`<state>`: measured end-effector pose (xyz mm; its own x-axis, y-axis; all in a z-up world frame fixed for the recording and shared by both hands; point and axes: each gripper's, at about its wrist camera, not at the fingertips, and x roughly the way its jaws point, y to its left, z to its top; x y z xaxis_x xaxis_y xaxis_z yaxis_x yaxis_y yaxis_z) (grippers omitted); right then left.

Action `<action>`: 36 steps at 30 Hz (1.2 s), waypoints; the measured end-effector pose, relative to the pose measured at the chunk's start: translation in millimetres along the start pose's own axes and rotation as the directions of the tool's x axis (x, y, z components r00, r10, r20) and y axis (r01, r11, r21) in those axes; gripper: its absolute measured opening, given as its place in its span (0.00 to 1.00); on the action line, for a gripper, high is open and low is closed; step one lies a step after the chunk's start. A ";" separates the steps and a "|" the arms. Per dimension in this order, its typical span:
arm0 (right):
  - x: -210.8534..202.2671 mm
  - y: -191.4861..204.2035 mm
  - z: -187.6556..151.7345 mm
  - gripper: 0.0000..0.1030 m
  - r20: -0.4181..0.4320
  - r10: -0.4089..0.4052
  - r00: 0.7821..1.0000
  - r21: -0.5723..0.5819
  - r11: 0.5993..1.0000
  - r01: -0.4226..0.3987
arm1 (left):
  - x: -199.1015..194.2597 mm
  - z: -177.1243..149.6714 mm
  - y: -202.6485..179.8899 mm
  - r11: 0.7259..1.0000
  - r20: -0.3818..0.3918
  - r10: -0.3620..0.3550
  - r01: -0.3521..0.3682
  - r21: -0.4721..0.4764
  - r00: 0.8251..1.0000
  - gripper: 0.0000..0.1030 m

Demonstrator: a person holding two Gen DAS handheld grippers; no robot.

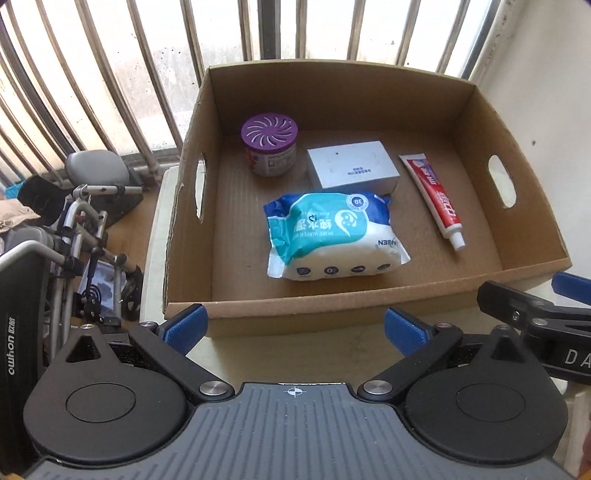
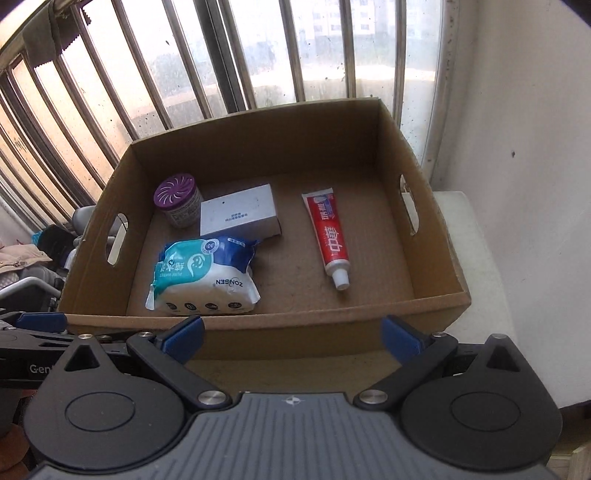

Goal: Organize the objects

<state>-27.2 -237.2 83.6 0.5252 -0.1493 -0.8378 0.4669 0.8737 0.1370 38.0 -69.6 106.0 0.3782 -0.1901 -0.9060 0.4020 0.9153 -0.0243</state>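
An open cardboard box (image 1: 369, 306) (image 2: 258, 332) stands on a pale table. Inside lie a purple-lidded jar (image 1: 269, 144) (image 2: 179, 201), a white carton (image 1: 352, 166) (image 2: 238, 216), a blue and white wipes pack (image 1: 332, 236) (image 2: 203, 273) and a red toothpaste tube (image 1: 434, 195) (image 2: 330, 236). My left gripper (image 1: 295, 328) is open and empty just before the box's near wall. My right gripper (image 2: 293, 334) is open and empty at the same wall; it also shows at the right edge of the left wrist view (image 1: 535, 306).
A barred window (image 1: 258, 29) rises behind the box. A white wall (image 2: 535, 147) stands to the right. A folded wheelchair (image 1: 85, 240) and other clutter stand on the floor to the left of the table (image 2: 469, 258).
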 end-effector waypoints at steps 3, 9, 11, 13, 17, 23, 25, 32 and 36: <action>-1.7 1.0 0.5 1.00 -0.002 -0.010 1.000 -0.011 1.000 0.010 | -4.2 1.3 0.5 1.000 0.008 0.005 -0.005 -0.005 1.000 0.99; -7.1 0.0 1.3 1.00 -0.002 -0.011 1.000 -0.018 1.000 0.011 | -12.9 0.2 -0.5 1.000 0.013 0.010 -0.010 -0.011 1.000 0.99; -8.9 -0.4 1.2 1.00 -0.002 -0.013 1.000 -0.021 1.000 0.013 | -15.0 -0.7 -1.2 1.000 0.013 0.009 -0.009 -0.015 1.000 0.99; -11.3 -1.1 1.7 1.00 0.000 -0.017 1.000 -0.022 1.000 0.017 | -16.0 -1.1 -2.2 1.000 0.010 0.004 -0.004 -0.012 1.000 0.99; -14.5 -1.8 2.5 1.00 0.001 -0.019 1.000 -0.028 0.999 0.019 | -17.3 -1.5 -4.6 1.000 0.009 0.003 -0.003 -0.012 1.000 0.99; -14.0 -1.2 2.4 1.00 -0.002 -0.024 1.000 -0.032 0.999 0.024 | -15.9 -1.2 -3.3 1.000 0.002 -0.005 0.006 -0.020 1.000 0.99; -13.9 -0.3 2.5 1.00 -0.003 -0.026 1.000 -0.035 0.999 0.026 | -15.7 -0.8 -3.1 1.000 0.002 -0.003 0.003 -0.021 1.000 0.99; -11.3 4.1 3.8 1.00 -0.012 -0.026 1.000 -0.049 0.998 0.026 | -14.5 -0.6 1.5 0.999 -0.007 0.001 -0.001 -0.036 1.000 0.99; -10.1 5.1 4.8 1.00 -0.019 -0.028 0.999 -0.052 0.998 0.027 | -12.6 0.2 3.7 0.999 -0.027 -0.007 0.006 -0.053 1.000 0.99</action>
<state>-26.7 -233.5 95.3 0.4980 -0.1649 -0.8513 0.4431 0.8923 0.0864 34.9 -63.9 117.3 0.3528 -0.1874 -0.9167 0.3593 0.9318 -0.0522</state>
